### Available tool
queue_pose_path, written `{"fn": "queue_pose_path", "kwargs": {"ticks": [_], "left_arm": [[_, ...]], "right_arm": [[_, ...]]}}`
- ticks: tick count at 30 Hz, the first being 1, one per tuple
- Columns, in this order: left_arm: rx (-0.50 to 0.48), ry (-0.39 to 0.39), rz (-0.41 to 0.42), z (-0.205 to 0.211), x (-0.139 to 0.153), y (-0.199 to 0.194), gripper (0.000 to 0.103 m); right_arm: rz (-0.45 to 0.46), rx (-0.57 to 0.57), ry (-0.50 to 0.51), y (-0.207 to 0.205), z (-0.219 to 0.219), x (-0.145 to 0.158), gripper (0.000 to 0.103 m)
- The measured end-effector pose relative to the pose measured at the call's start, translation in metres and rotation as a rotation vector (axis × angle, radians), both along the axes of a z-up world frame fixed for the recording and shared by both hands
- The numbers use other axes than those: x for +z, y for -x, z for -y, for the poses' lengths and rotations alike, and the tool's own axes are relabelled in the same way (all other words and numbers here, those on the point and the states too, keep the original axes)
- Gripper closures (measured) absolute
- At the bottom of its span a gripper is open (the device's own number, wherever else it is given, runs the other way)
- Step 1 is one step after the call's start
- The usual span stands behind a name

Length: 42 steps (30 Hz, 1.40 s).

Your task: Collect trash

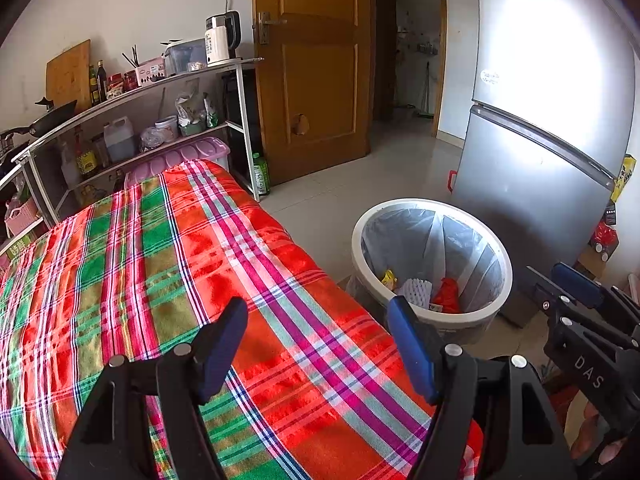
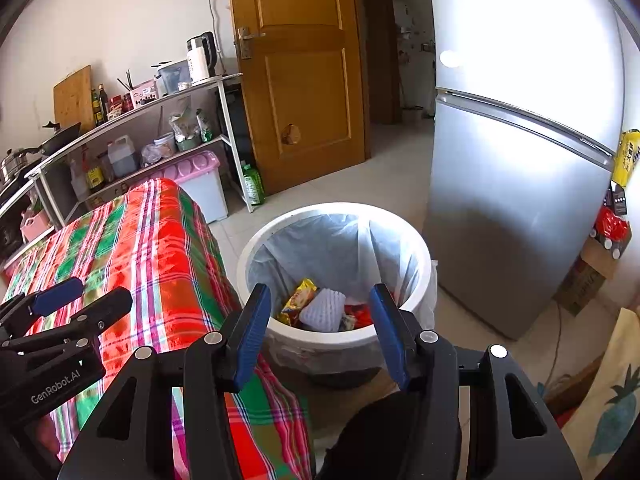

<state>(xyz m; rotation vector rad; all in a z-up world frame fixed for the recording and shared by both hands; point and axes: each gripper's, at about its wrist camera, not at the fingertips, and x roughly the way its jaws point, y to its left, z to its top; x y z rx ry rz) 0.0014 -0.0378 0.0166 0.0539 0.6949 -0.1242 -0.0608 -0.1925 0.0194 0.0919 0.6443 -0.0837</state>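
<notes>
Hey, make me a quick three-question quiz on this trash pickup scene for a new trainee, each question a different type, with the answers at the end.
1. True or false: the left gripper is clamped on a piece of trash.
2. Multiple choice: the right gripper is lined up with A) the kettle, B) the trash bin, C) the fridge door.
3. Fill in: a white foam net lies in the bin beside a yellow ___.

Key
1. False. Both grippers are open and empty, the left one over the plaid cloth.
2. B.
3. Wrapper.
</notes>
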Motion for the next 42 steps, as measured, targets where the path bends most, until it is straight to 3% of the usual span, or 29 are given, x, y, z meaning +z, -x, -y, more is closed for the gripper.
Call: {"fn": "queue_pose_path", "kwargs": {"ticks": [42], "left_arm": [[-0.006, -0.011, -0.010, 0.0032, -0.0032, -0.0008, 0.029]], "right_arm": [[0.002, 0.007, -0.007, 0.0005, -0.0013, -0.0013, 0.051]]}}
